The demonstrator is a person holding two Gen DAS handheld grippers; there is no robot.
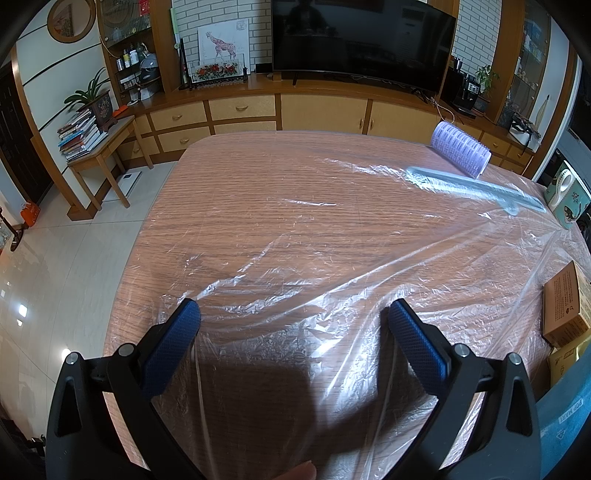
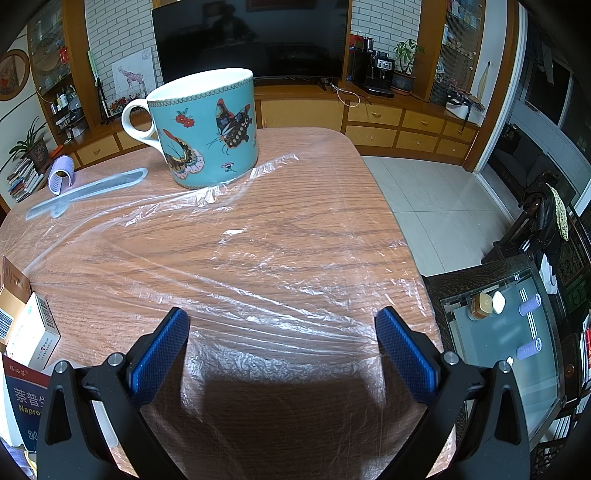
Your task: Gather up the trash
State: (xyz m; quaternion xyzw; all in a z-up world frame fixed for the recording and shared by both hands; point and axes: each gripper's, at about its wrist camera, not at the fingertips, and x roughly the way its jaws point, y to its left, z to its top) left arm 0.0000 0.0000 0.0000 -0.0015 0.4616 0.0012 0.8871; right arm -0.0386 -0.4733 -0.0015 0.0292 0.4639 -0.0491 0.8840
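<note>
Transparent, crinkled plastic film (image 1: 332, 280) lies spread on the wooden table (image 1: 258, 177), directly below and ahead of both jaws. The left gripper (image 1: 293, 314) and right gripper (image 2: 282, 323) stand wide open, holding nothing. Such film is probably very light, soft and slippery; a raised wrinkle between the jaws seems the best place to pinch.

**Lighting and image quality**

You have even, moderately bright indoor light in both views. Glare streaks run across the plastic sheet (image 1: 332, 258), and bright spots reflect off the floor (image 1: 55, 258) at the left. A dark shadow (image 2: 280, 413) lies on the sheet between the fingers in each view. Focus is sharp at center. Expect strong fisheye bending: the table edge (image 2: 388, 206) curves, and black vignetting fills the frame corners. The TV (image 2: 251, 33) shows dim reflections.
</note>
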